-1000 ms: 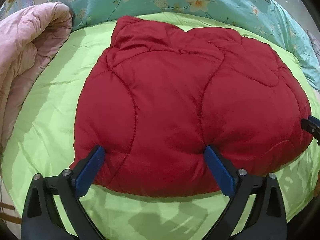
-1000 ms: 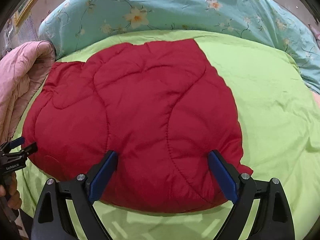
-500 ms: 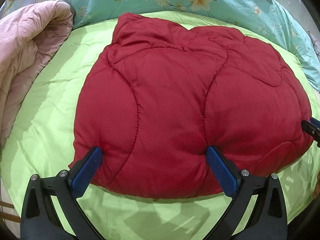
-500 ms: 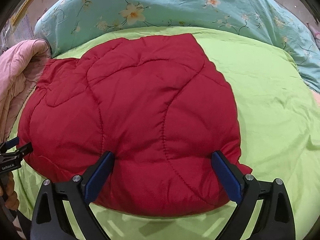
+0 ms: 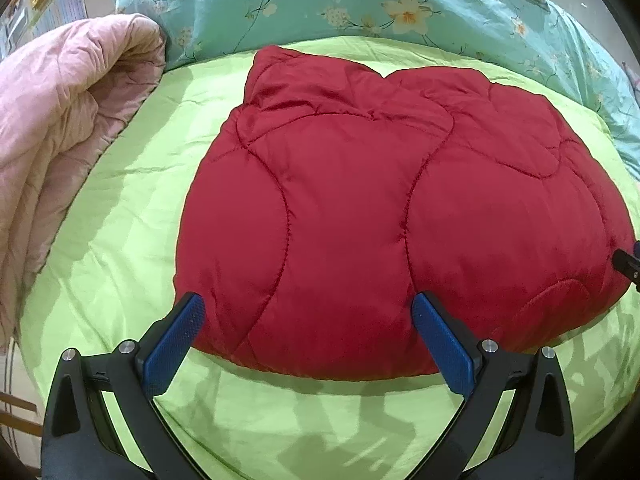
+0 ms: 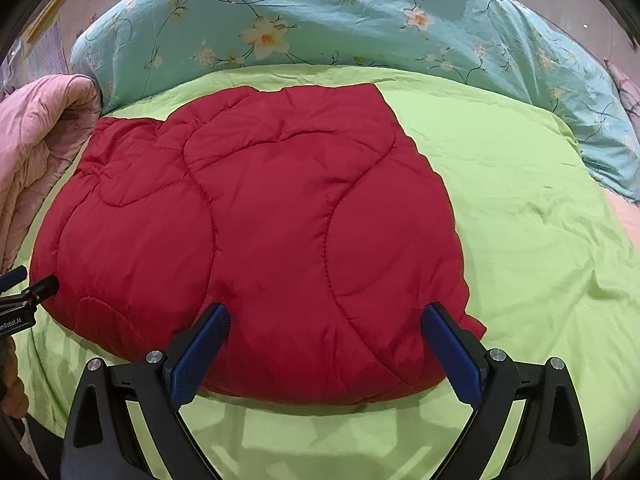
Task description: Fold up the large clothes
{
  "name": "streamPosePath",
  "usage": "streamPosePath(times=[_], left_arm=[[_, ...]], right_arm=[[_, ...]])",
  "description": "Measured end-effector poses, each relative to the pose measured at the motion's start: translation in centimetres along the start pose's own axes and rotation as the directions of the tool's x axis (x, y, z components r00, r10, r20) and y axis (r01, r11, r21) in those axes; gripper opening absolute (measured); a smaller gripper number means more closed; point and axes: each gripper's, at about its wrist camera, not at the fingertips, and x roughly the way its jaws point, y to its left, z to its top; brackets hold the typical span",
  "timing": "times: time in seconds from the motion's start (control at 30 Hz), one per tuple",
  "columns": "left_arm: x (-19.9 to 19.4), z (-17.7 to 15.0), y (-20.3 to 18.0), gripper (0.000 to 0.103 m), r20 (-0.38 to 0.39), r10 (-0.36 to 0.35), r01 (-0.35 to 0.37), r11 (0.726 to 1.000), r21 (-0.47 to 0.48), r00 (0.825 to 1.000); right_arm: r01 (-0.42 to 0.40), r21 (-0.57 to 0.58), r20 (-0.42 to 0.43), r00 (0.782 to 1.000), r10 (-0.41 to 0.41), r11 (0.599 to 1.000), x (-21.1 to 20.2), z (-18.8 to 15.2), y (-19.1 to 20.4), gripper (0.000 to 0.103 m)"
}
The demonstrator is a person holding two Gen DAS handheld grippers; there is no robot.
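Nearest, the left hand-held gripper and the right hand-held gripper both gape wide, holding nothing, at the near edge of the folded red jacket. It lies flat on the green sheet, longest side to side. Beyond, a floral quilt; left, a pink one.

The quilted garment is lying flat on the bed sheet, roughly centred. A bundled blanket is sitting at the left, apart from it. A duvet is lying behind. Both hand-held grippers, left and right, are positioned before the garment's near edge.
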Motion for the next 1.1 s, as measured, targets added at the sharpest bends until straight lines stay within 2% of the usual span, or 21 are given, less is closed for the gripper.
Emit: streamPosePath(times=[0.83, 1.1], left_arm=[[-2.3, 0.0, -0.4, 0.103, 0.039, 0.074, -0.075, 0.997, 0.024, 0.996], [-3.3, -0.2, -0.3, 0.103, 0.055, 0.085, -0.086, 0.996, 0.014, 0.995]], right_arm=[[0.056, -0.015, 0.043, 0.998, -0.056, 0.998, -3.3, 0.1, 0.1, 0.099], [0.122, -0.048, 0.074, 0.99, -0.118, 0.991, -4.7, 0.1, 0.9, 0.099]])
